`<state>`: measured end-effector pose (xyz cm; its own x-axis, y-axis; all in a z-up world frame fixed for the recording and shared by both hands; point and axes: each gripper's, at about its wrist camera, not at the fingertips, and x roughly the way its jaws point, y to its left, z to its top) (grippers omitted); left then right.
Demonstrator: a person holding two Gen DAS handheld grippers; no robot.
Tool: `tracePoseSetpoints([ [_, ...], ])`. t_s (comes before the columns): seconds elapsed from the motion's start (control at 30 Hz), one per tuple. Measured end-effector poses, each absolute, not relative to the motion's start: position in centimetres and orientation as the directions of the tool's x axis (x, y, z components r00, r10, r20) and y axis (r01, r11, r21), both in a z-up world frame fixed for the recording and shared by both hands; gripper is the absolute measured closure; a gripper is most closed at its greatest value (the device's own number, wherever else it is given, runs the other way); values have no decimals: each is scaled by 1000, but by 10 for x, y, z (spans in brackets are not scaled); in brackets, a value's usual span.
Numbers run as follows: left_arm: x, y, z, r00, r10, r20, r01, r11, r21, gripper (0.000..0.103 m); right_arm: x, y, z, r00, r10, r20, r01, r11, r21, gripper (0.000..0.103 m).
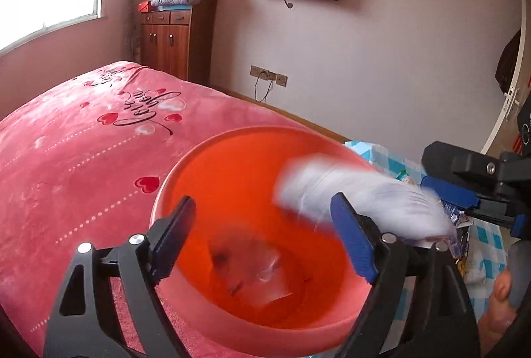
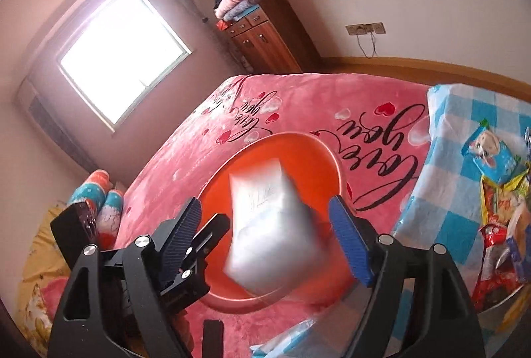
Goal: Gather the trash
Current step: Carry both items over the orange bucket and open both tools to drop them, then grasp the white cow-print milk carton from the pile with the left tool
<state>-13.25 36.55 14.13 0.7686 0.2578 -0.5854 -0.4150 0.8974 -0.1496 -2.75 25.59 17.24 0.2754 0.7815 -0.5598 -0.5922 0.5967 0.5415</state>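
- While the white wrapper (image 2: 275, 222) sits blurred between the right gripper (image 2: 265, 222) fingers, those fingers stand wide apart with a gap on both sides of it, so I judge it is dropping, not held.
- Step in hand, by my read: releasing one piece of trash into the orange bucket (image 2: 318, 152), centre of the right wrist frame.
- Left gripper (image 1: 262, 232), low centre of its frame: fingers also wide, straddling the bucket's near rim (image 1: 172, 179); whether they touch it, cannot tell.
- Same wrapper in the left wrist view (image 1: 358, 195), centre right: pale, flat, smeared, over the bucket mouth.
- Bucket bottom: a clear film scrap (image 1: 262, 271) already lies there.
- Further right: more snack packets (image 2: 497, 212) on the blue checked cloth (image 2: 448, 139).
- Next move likely calls for swinging the right gripper to that pile, closing on one packet.
- Far: pink bedspread (image 1: 83, 142) under the bucket.
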Motion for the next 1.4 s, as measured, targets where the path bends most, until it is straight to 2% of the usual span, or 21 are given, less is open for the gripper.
tracePoseSetpoints([
  [0.1, -138, 366, 139, 770, 270, -577, -427, 892, -152, 13, -28, 243, 169, 330, 767, -550, -574, 626, 528, 14],
  [0.37, -154, 357, 142, 807, 276, -522, -421, 889, -179, 9, -42, 176, 156, 498, 693, -521, -512, 720, 468, 14],
  [0.77, -158, 294, 148, 859, 179, -479, -290, 942, -168, 5, -59, 92, 108, 578, 625, -525, -397, 777, 489, 14],
  [0.9, -156, 268, 147, 868, 157, -470, -246, 960, -134, 4, -63, 62, 94, 610, 598, -520, -347, 791, 504, 8],
  [1.4, -135, 180, 125, 838, 63, -542, -100, 994, -39, 4, -70, -6, 81, 680, 533, -503, -285, 824, 489, 8],
])
